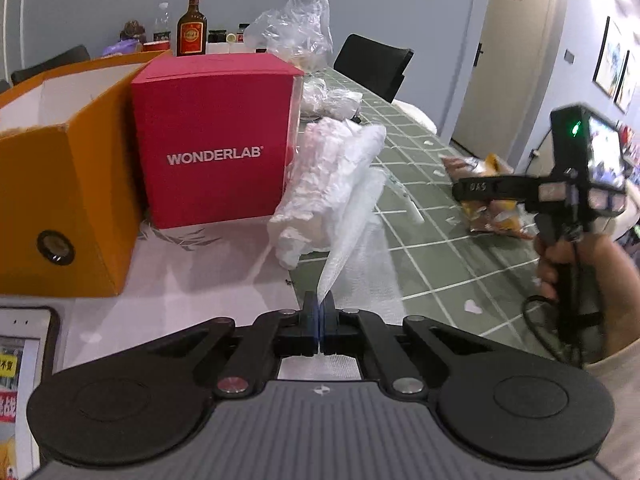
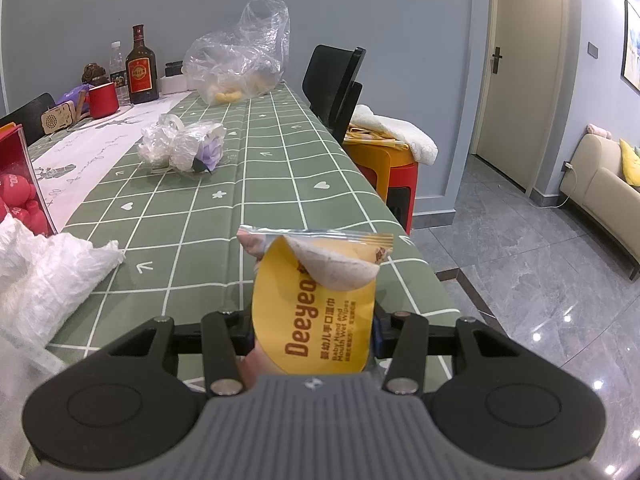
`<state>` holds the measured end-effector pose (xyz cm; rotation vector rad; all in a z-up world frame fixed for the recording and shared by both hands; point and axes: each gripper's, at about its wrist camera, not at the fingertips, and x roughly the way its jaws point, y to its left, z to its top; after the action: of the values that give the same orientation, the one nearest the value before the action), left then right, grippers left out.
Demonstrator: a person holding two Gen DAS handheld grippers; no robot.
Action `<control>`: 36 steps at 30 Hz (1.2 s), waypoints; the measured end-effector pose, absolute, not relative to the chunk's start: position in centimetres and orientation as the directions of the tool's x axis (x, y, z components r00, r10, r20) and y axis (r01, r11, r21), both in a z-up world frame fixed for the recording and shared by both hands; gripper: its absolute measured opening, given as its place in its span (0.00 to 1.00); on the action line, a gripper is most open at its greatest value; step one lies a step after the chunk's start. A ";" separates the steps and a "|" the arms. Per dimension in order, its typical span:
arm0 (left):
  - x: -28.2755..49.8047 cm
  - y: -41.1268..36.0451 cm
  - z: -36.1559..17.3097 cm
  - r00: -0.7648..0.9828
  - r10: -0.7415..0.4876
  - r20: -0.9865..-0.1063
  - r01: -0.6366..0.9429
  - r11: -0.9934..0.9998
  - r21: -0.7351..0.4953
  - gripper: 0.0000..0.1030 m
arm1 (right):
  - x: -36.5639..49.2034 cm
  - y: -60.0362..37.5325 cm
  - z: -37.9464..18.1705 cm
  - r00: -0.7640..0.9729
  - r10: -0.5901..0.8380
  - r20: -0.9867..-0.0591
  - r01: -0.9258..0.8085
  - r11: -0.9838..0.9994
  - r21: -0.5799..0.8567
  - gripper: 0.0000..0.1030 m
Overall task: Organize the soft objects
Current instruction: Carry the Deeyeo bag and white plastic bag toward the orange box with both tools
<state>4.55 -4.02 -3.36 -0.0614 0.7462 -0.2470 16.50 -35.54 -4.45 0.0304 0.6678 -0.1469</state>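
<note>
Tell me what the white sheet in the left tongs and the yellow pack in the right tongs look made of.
White sheet: thin crinkled nonwoven or gauze-like fabric, semi-sheer, matte; could be tissue. Yellow pack: glossy plastic film, crimped end seal, peel-back label flap; printed as wet wipes.

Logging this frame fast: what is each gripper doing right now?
Left gripper: closed, fingers pinching a corner of the white gauzy cloth.
Right gripper: closed on the yellow wet wipes pack.

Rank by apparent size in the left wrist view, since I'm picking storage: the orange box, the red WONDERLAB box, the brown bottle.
1. orange box, though nearness to the camera may inflate it
2. red WONDERLAB box
3. brown bottle, farthest away
</note>
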 end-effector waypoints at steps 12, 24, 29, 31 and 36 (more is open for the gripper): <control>2.4 -2.8 1.2 0.783 -0.189 -0.592 0.197 0.979 -0.052 0.00 | 13.5 -34.7 -2.3 0.791 -0.081 -0.606 0.126 0.991 0.032 0.42; 1.4 -2.2 7.8 0.898 -0.108 -0.426 0.138 0.990 0.040 0.00 | 8.6 -30.5 6.7 0.889 -0.085 -0.451 0.086 0.996 -0.018 0.42; 1.0 -0.6 12.6 0.941 -0.052 -0.335 0.101 0.986 0.131 0.00 | 8.1 -26.3 10.8 0.926 -0.033 -0.377 0.025 0.999 -0.026 0.42; 1.1 0.9 14.9 0.949 -0.019 -0.313 0.067 0.988 0.142 0.00 | 8.1 -24.3 12.3 0.936 0.001 -0.353 -0.009 1.000 -0.020 0.42; 1.3 5.1 20.1 0.968 0.064 -0.244 -0.025 0.986 0.163 0.00 | 8.6 -19.0 15.1 0.948 0.094 -0.305 -0.113 0.992 -0.046 0.42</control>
<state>1.34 5.05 20.13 0.1593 0.2513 0.0453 8.61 -19.03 15.06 -0.0632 0.3075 0.1056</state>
